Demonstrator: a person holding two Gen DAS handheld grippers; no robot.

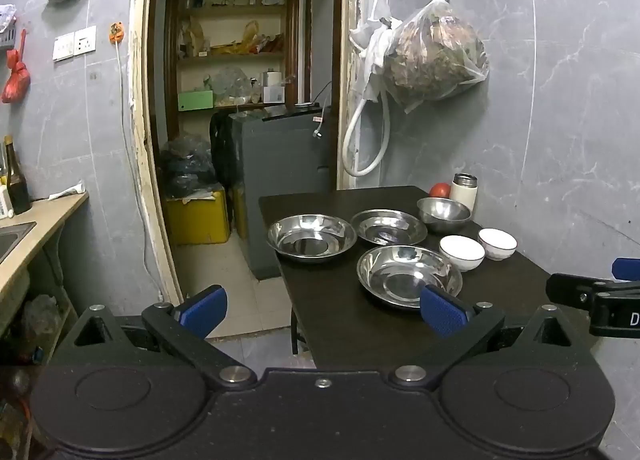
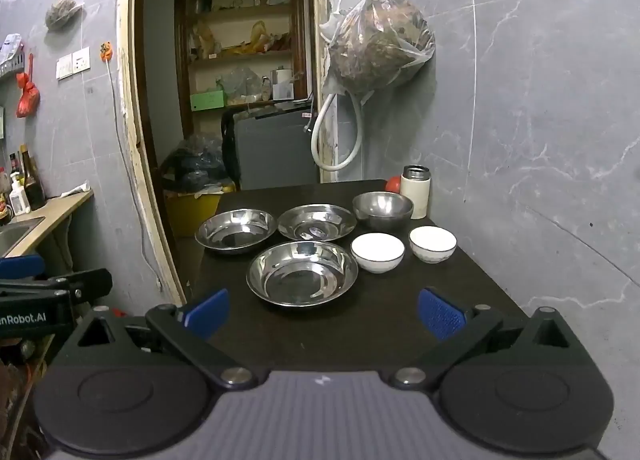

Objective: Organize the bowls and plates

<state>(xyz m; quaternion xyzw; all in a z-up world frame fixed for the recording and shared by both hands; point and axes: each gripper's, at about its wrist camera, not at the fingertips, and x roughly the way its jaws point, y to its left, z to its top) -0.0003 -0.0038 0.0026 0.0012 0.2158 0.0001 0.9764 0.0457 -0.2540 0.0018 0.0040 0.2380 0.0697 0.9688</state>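
Both grippers were spread wide and held nothing. Left gripper (image 1: 323,310) sat at the bottom of its frame, over the near left edge of the dark table (image 1: 360,324); right gripper (image 2: 323,310) at the bottom of its frame, centred on the table's near end.

On the table, right wrist view: nearest steel plate (image 2: 302,274) at frame centre, two more steel plates behind it, left one (image 2: 236,230) and middle one (image 2: 317,222). Steel bowl (image 2: 382,209) right of centre, at the back. Two white bowls right of the nearest plate, one (image 2: 377,252) just beside it, the other (image 2: 433,244) further right. All separate and upright, none stacked.

White flask (image 2: 416,191) and a red round object (image 2: 394,183) sat by the wall, behind the steel bowl.
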